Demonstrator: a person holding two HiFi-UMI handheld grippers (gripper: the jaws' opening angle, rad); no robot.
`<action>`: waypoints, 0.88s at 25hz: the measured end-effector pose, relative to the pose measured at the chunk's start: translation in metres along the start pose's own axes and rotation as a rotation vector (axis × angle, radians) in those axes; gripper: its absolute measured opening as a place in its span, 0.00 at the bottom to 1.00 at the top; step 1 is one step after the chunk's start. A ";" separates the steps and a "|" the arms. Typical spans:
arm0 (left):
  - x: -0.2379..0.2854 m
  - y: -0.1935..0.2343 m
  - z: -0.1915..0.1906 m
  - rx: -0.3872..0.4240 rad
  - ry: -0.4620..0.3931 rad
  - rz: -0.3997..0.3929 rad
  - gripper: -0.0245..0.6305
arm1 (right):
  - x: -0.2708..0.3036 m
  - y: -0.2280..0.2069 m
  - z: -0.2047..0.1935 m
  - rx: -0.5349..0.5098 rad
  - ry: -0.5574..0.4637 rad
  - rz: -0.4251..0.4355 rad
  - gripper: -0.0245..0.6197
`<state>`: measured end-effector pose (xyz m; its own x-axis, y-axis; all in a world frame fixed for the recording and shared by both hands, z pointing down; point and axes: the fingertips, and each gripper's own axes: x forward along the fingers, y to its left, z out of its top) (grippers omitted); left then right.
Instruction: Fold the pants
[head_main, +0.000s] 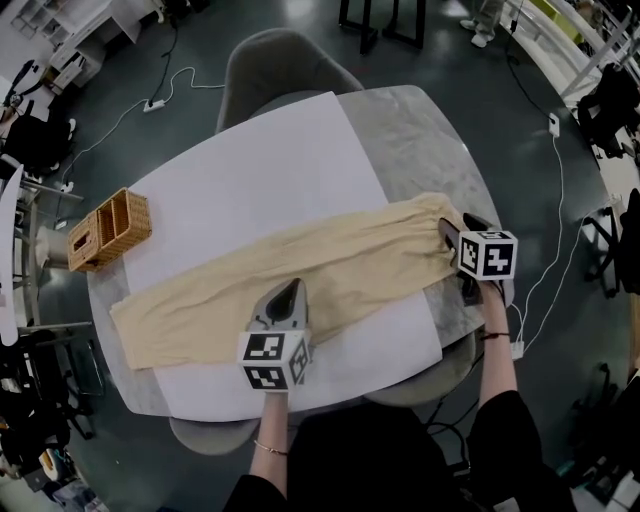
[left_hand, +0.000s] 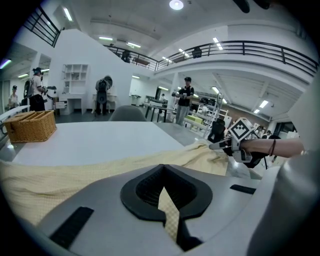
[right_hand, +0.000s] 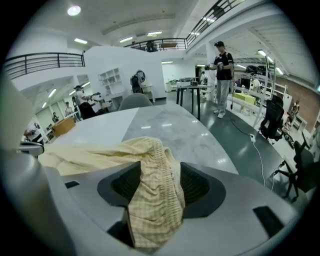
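Note:
Pale yellow pants (head_main: 340, 262) lie stretched out across the table, waistband at the right, leg ends at the left. My left gripper (head_main: 292, 290) sits at the near edge of the legs, about midway along. In the left gripper view its jaws (left_hand: 167, 205) are shut on a thin fold of the pants (left_hand: 60, 172). My right gripper (head_main: 449, 229) is at the waistband end. In the right gripper view the bunched waistband (right_hand: 152, 190) lies between the jaws of that gripper (right_hand: 155, 200), which stand apart from it on both sides.
A white sheet (head_main: 260, 170) covers most of the grey marble table (head_main: 420, 140). A wicker basket (head_main: 110, 230) stands at the table's left edge. A grey chair (head_main: 280, 65) is at the far side. Cables run over the floor at the right.

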<state>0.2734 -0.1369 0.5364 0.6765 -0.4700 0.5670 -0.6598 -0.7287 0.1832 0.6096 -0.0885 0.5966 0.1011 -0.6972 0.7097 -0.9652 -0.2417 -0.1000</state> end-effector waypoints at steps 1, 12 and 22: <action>0.000 0.000 -0.001 0.000 0.002 0.002 0.05 | 0.003 -0.002 -0.002 -0.017 0.023 -0.002 0.37; -0.003 0.005 -0.002 -0.005 0.005 0.031 0.05 | 0.019 -0.007 -0.012 -0.033 0.162 0.039 0.39; -0.011 0.001 0.000 0.081 0.019 0.056 0.05 | 0.023 0.011 -0.012 -0.030 0.220 0.157 0.19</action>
<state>0.2654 -0.1325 0.5309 0.6322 -0.5023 0.5899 -0.6674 -0.7398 0.0854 0.5979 -0.0988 0.6199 -0.1021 -0.5600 0.8222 -0.9719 -0.1199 -0.2024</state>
